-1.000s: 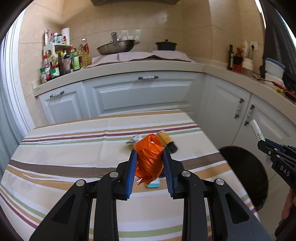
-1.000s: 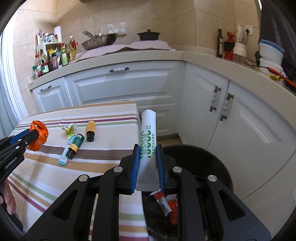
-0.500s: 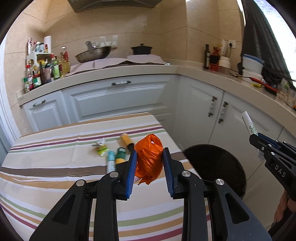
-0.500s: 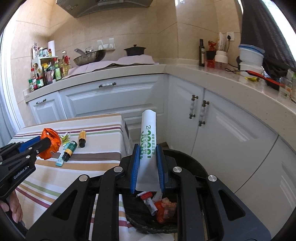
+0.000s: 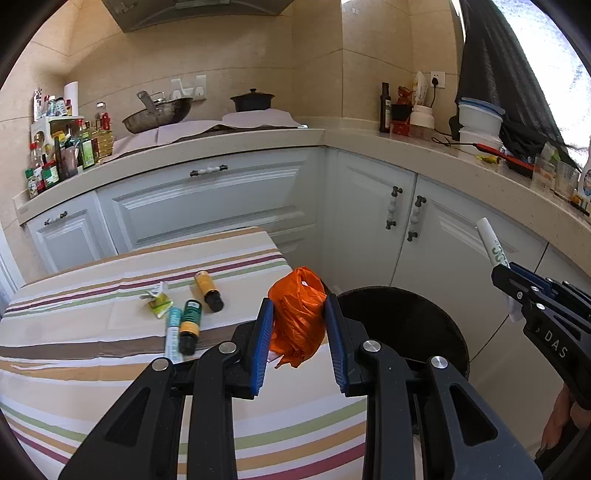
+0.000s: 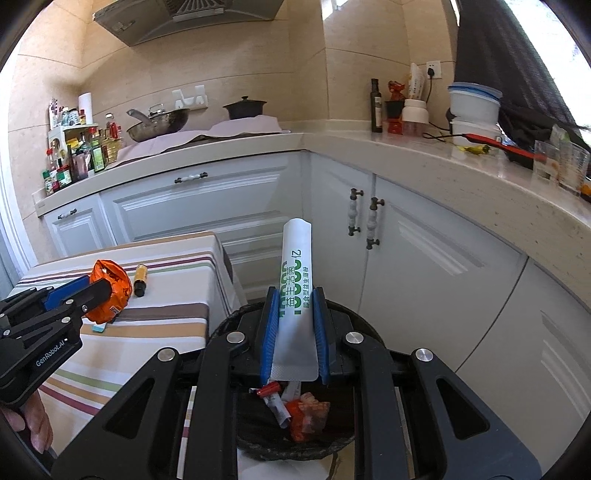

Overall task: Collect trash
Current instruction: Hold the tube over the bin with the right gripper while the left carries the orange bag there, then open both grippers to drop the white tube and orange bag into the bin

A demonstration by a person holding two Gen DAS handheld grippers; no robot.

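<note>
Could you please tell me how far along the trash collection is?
Partly done: some wrappers already lie in the black bin. The right gripper holds a white sachet over it; the left gripper holds an orange bag. Two bottles, a tube and a wrapper remain on the table.

Bright daylight from upper right window (image 5: 546, 44), blown out; fisheye-bent edges.

Beige tiled walls (image 5: 229, 48), white corner cabinets (image 5: 207, 199), cream countertop (image 6: 436, 162), range hood (image 6: 192, 14), bright window (image 5: 535, 40)
</note>
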